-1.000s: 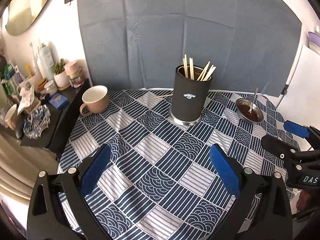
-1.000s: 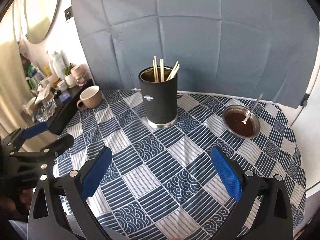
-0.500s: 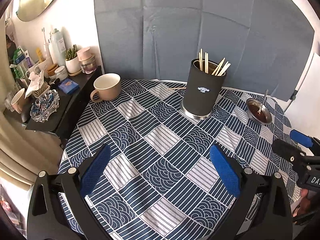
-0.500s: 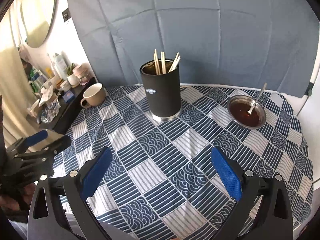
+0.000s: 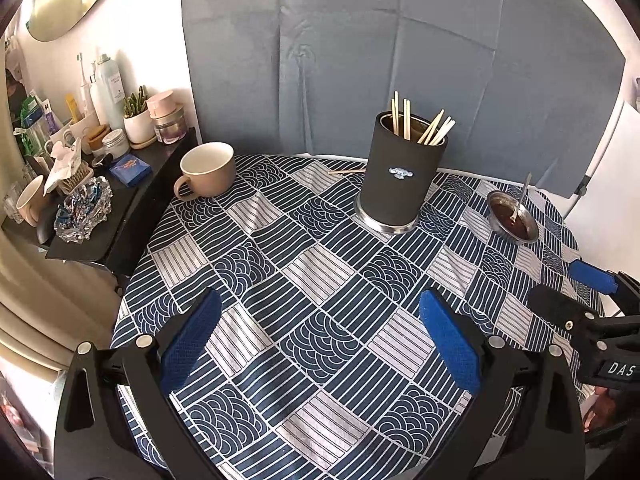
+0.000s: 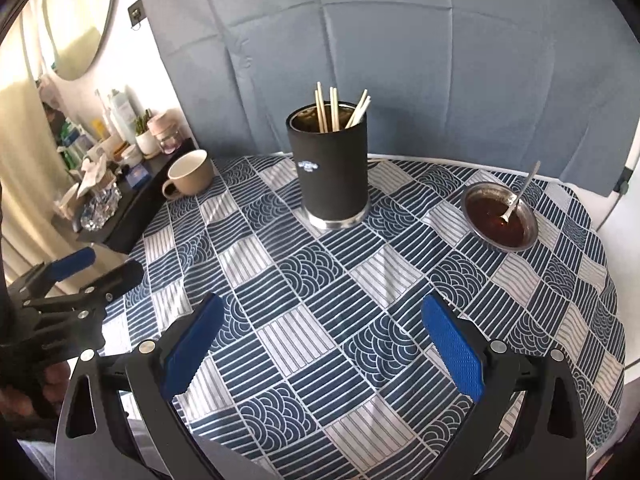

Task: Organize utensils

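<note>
A black cylindrical utensil holder [image 5: 402,182] [image 6: 330,170] stands at the back middle of the patterned table, with several wooden chopsticks [image 5: 420,124] [image 6: 334,110] upright in it. One loose chopstick [image 5: 347,171] lies on the cloth behind its left side. A metal spoon [image 5: 520,200] [image 6: 520,194] rests in a small bowl of dark sauce [image 5: 512,218] [image 6: 498,216] at the right. My left gripper [image 5: 318,338] is open and empty above the near table; it also shows in the right wrist view [image 6: 98,266]. My right gripper [image 6: 320,340] is open and empty, also seen in the left wrist view [image 5: 572,286].
A beige mug [image 5: 206,170] [image 6: 188,172] sits at the table's back left. A dark side shelf [image 5: 100,208] left of the table holds bottles, jars, a plant and foil wrappers. A grey-blue cloth backdrop [image 5: 400,60] hangs behind. The round table's edge [image 6: 616,320] curves at the right.
Both grippers have pulled back and risen, so the holder and bowl look farther away. Both stay open and empty. Nothing on the table has moved.
</note>
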A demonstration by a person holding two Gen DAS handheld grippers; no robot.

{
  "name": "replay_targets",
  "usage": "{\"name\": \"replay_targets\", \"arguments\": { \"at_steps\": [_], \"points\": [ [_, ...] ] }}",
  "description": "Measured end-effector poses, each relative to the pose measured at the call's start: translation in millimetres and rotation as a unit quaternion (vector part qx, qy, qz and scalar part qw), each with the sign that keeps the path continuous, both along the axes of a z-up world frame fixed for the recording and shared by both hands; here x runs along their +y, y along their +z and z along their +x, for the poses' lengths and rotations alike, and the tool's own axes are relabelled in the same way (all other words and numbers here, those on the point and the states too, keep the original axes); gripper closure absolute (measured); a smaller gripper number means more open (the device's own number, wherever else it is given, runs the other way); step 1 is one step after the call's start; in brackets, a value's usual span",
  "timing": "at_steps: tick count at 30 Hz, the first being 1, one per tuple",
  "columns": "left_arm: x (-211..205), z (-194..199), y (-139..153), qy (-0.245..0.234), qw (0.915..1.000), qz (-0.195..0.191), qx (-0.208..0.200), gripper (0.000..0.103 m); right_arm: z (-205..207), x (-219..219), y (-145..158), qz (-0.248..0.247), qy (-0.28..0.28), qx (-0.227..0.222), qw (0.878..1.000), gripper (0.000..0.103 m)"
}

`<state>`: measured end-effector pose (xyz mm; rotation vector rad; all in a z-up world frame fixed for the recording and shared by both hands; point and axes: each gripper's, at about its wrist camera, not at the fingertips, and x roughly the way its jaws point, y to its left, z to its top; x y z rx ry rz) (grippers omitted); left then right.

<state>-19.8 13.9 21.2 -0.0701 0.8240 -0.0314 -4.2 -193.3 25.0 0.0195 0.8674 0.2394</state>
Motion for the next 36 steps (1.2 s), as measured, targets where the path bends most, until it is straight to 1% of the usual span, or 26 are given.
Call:
{"name": "replay_targets", "arguments": {
  "at_steps": [4,11,18,36],
  "points": [
    [-1.1,0.5,-0.6,-0.007,1.0,-0.005,-0.001,0.006,0.3,0.5,-1.3,0.002,0.004,0.0,1.0,0.008],
    [-5.0,0.7,-2.4,-0.018,0.9998,-0.003,0.003,0.006,1.1,-5.6,-4.2,0.011,-0.006,0.007,1.0,0.008],
    [-4.4,2.9,-7.1,-0.018,0.9997,-0.003,0.017,0.006,1.1,-6.1,-5.5,0.014,-0.003,0.011,1.0,0.008],
    [-2.2,4.5,-10.3,-0.015,0.9994,0.0,0.03,0.006,1.4,-5.1,-6.3,0.012,-0.006,0.017,1.0,0.008]
  ]
}}
